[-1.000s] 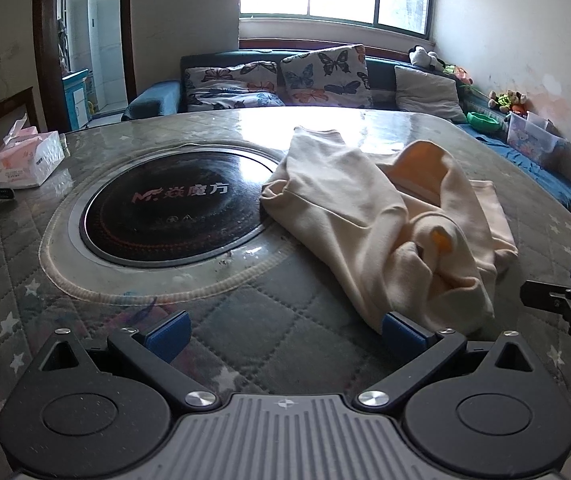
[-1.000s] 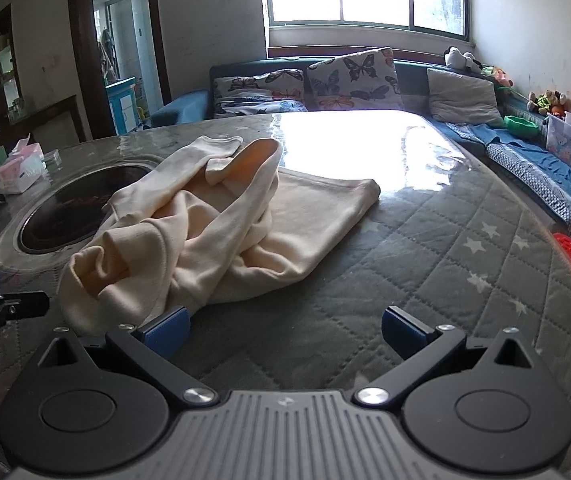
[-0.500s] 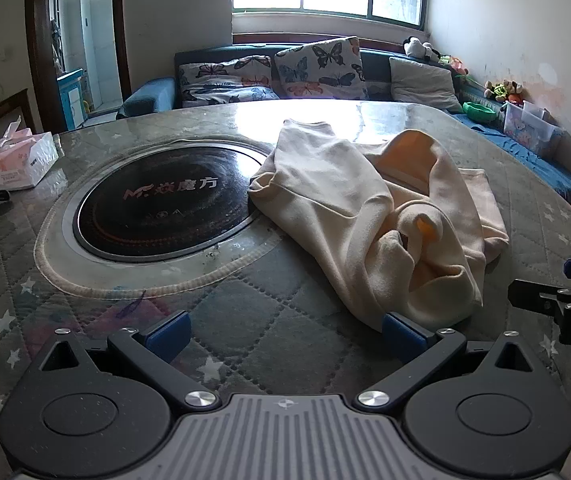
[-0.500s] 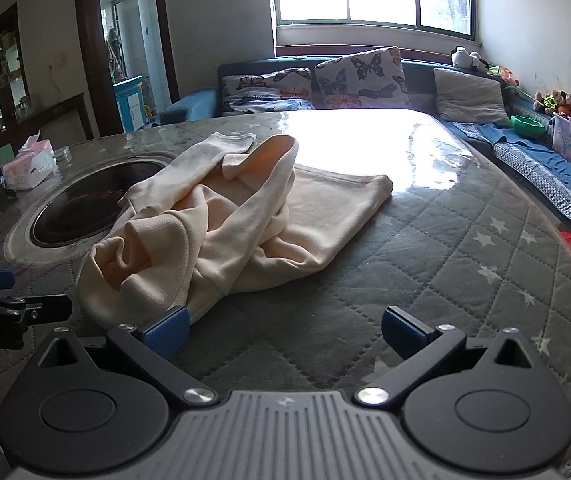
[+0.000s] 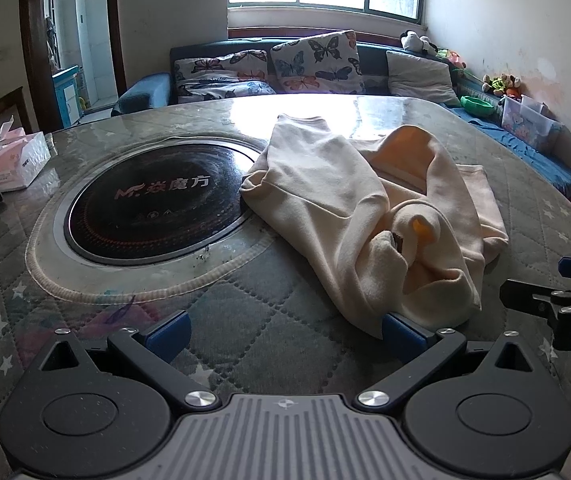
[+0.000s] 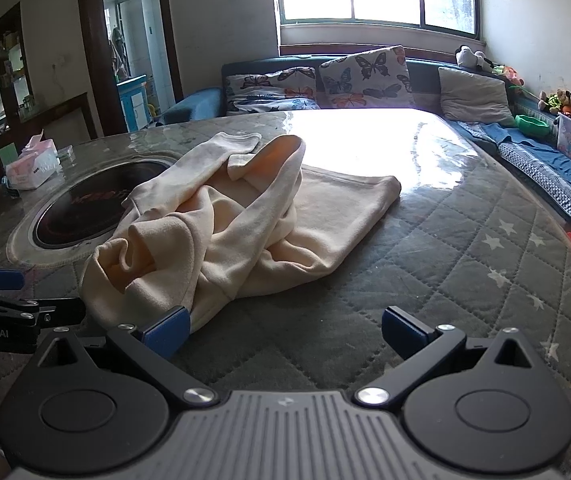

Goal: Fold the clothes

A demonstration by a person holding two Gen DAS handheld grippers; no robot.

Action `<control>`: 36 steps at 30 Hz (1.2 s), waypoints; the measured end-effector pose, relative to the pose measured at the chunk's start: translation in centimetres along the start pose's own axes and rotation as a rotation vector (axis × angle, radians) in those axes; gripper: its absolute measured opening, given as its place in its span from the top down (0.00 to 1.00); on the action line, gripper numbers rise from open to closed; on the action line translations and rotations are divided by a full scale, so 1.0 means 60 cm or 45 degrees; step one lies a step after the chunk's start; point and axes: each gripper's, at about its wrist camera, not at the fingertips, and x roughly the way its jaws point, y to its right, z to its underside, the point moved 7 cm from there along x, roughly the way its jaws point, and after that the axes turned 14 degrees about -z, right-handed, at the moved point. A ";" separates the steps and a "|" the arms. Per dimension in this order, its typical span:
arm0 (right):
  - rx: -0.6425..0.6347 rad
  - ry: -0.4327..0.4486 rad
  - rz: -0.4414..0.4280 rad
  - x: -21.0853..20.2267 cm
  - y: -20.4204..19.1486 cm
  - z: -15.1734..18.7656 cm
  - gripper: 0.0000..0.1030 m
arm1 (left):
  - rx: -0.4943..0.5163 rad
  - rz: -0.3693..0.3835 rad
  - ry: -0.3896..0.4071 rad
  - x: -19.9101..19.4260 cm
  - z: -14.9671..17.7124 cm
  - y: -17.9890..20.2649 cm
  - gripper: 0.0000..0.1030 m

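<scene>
The crumpled cream fleece garment (image 5: 369, 216) lies on the quilted grey counter (image 5: 245, 320), its long axis running near-to-far between the left tool (image 5: 285, 328) and right tool (image 6: 283, 326), both spread apart, empty, equally near.

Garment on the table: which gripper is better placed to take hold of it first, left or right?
Probably left. The left gripper, jaws open, has its right fingertip at the garment near edge. The right gripper, also open, faces mostly bare table, cloth only at its left fingertip.
</scene>
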 end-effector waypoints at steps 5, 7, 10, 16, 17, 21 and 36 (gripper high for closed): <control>0.003 -0.001 -0.002 0.004 0.001 -0.003 0.00 | -0.003 -0.001 -0.006 0.004 -0.005 0.000 0.00; 0.001 -0.003 -0.005 0.005 0.001 -0.004 0.00 | -0.001 -0.001 -0.007 0.005 -0.006 0.001 0.00; 0.000 -0.006 -0.008 0.006 0.000 -0.005 0.00 | 0.003 0.001 -0.011 0.006 -0.007 0.002 0.00; -0.004 -0.004 -0.012 0.009 0.001 -0.013 0.00 | 0.010 0.003 0.001 0.008 -0.019 0.002 0.00; -0.004 -0.006 -0.014 0.011 0.001 -0.015 0.00 | 0.010 0.002 0.003 0.009 -0.021 0.001 0.00; -0.009 -0.013 -0.018 0.017 -0.001 -0.020 0.01 | 0.021 0.001 0.004 0.013 -0.026 0.000 0.00; -0.032 -0.004 -0.015 0.036 0.005 -0.067 0.10 | 0.045 -0.004 0.088 0.026 -0.085 -0.004 0.00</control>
